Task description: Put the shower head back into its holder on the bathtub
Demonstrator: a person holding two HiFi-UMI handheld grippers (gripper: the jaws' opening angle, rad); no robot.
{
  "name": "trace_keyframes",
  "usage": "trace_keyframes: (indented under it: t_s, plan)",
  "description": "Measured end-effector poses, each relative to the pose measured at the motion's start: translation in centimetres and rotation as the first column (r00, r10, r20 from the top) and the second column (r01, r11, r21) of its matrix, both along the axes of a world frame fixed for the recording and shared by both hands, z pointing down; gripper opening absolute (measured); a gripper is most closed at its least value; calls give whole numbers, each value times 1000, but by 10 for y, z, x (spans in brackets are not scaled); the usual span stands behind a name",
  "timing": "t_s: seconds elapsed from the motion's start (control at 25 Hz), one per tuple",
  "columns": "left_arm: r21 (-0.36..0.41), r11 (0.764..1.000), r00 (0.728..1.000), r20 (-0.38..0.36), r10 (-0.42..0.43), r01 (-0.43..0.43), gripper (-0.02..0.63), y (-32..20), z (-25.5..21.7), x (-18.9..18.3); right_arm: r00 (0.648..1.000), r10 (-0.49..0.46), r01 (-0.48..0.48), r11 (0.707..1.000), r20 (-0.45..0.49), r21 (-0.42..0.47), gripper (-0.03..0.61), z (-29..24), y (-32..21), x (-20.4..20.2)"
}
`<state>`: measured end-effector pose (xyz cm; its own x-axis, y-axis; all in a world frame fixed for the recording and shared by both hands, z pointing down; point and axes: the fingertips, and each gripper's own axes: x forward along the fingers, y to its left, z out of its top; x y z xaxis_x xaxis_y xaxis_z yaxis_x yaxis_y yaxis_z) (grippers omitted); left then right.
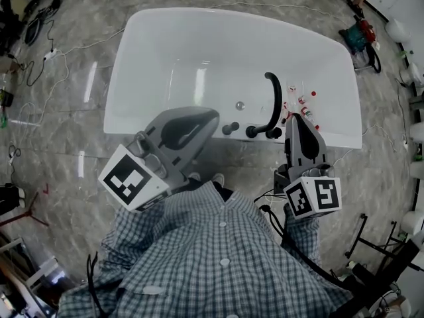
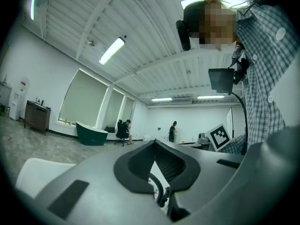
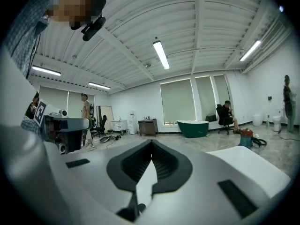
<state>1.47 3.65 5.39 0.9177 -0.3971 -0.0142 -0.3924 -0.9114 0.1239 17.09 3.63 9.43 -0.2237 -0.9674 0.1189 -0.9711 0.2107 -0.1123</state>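
A white bathtub (image 1: 152,58) lies below me in the head view. On its near rim a black, curved shower head (image 1: 273,105) rises from its base, with a black knob (image 1: 230,128) beside it to the left. My left gripper (image 1: 211,116) hangs over the near rim left of the knob, jaws shut and empty. My right gripper (image 1: 293,119) hovers just right of the shower head's base, also shut on nothing. The left gripper (image 2: 154,143) and the right gripper (image 3: 151,143) both show pads meeting at the tips. A dark curved part (image 2: 159,191) shows below the left jaws.
Several small red-and-white items (image 1: 301,105) lie on the tub's rim right of the shower head. The drain (image 1: 240,105) sits in the tub floor. Cables (image 1: 46,52) and a red bag (image 1: 358,35) lie on the marble floor. A green tub (image 3: 193,128) stands far off.
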Motion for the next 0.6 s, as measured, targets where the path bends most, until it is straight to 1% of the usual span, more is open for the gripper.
trace_keyframes:
  t_s: [0.28, 0.6]
  plan:
    - [1, 1000, 1000, 4, -20, 20, 8, -3, -2, 1, 1000, -13, 13, 1000, 8, -1, 18, 0, -2, 3]
    - [0, 1000, 1000, 10, -25, 25, 8, 3, 5, -13, 1000, -27, 27, 1000, 12, -1, 18, 3, 3, -13]
